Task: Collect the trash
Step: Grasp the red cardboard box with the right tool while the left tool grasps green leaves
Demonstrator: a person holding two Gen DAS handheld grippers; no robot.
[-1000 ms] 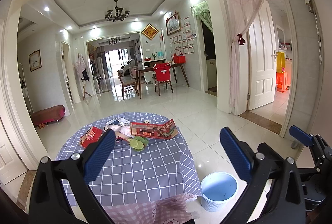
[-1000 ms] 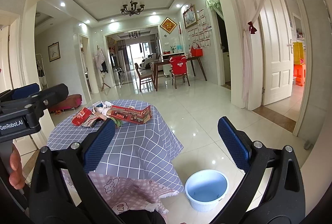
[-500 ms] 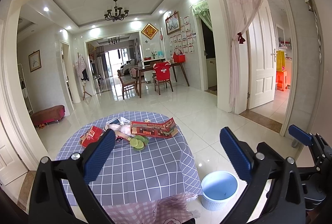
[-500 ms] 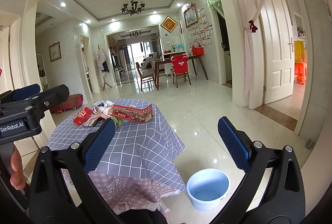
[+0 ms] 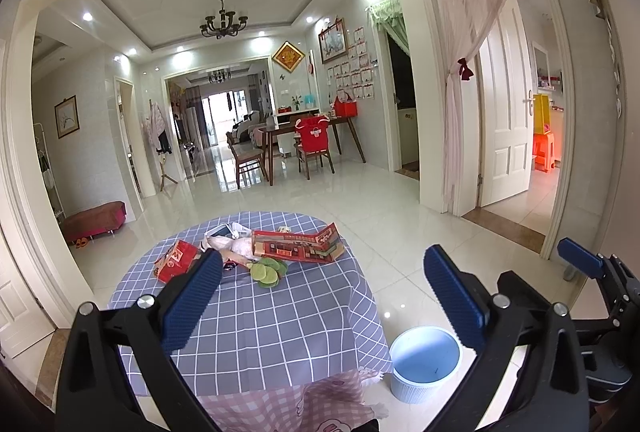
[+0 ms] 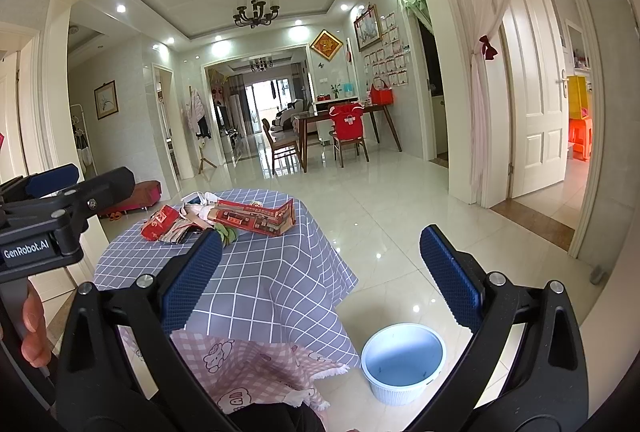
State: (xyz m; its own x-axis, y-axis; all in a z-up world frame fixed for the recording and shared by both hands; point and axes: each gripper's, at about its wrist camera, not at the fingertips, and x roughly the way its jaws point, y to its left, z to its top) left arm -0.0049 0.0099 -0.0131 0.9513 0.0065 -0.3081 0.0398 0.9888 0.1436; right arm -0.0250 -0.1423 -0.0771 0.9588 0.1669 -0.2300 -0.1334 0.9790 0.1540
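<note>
Left wrist view: the left gripper (image 5: 322, 302) hangs above the round desk (image 5: 256, 320), jaws wide apart and empty. Trash sits at the desk's far side: a long red carton (image 5: 298, 246), a small red box (image 5: 176, 261), crumpled wrappers (image 5: 230, 246) and green slices (image 5: 267, 270). On the floor beside the desk stands a blue bin (image 5: 425, 364). The right gripper (image 6: 320, 294) likewise hangs with jaws spread, holding nothing.

Left gripper (image 5: 323, 296), right gripper (image 6: 320, 274): black frames, silver screws, blue textured pads (image 5: 191, 301); white "GenRobot.AI" lettering on the left unit.
</note>
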